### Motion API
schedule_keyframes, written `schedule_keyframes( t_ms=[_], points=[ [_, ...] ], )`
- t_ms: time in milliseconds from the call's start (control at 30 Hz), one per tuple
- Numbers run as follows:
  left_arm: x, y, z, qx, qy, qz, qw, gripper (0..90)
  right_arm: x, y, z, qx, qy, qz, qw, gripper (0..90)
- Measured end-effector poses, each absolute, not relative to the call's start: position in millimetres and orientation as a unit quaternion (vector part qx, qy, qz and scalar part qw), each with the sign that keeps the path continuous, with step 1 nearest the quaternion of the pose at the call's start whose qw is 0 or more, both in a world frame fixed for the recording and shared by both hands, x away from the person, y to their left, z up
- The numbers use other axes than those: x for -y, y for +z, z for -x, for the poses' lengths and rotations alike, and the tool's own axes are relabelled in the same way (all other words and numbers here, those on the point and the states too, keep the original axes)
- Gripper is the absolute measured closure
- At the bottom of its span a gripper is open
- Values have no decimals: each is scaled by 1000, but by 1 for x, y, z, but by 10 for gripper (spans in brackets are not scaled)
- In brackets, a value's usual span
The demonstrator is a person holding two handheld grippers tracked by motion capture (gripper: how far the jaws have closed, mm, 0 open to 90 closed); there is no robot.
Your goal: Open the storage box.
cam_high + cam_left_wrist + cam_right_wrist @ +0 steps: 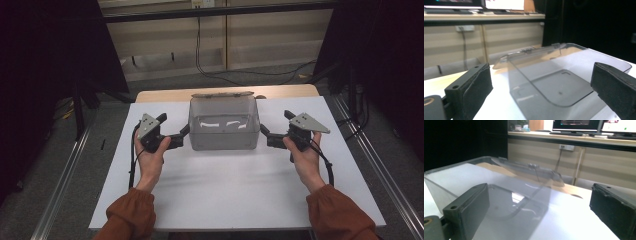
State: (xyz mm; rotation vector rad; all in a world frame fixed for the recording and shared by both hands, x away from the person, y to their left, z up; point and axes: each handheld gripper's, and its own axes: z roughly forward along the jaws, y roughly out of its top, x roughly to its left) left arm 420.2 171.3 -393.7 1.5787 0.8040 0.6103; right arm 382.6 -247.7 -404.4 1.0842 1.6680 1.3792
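High view: clear bin (223, 125) open, holding nothing.

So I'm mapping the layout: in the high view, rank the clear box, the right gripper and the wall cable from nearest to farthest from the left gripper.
1. Clear box, just right of the left gripper.
2. Right gripper, across the box.
3. Wall cable, behind the table.

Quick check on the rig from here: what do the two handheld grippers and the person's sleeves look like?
Both the left gripper and the right gripper are black, each topped by a grey three-cornered plate with small holes. A black cable trails from each along the forearm. Up close, the jaws are blocky black pads with screw holes in their mounts. The person wears rust-orange sleeves with gathered cuffs.
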Motion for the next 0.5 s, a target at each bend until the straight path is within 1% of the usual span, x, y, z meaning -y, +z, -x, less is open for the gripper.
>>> schedule_keyframes(
  t_ms=[267, 333, 367, 433, 500],
  points=[
    [-182, -403, -395, -343, 254, -683, 592, 38, 263, -411, -352, -636, 529, -425, 368, 24],
    [-185, -405, -390, -350, 240, -680, 598, 38, 266, -411, -344, -631, 532, -424, 373, 24],
    [-186, -405, -387, -353, 239, -678, 598, 38, 268, -412, -340, -629, 533, -424, 374, 24],
    [-188, -406, -379, -349, 256, -681, 591, 37, 272, -415, -333, -624, 534, -427, 379, 24],
    [-191, -408, -372, -350, 257, -678, 593, 37, 275, -418, -325, -621, 533, -430, 382, 23]
  ],
)
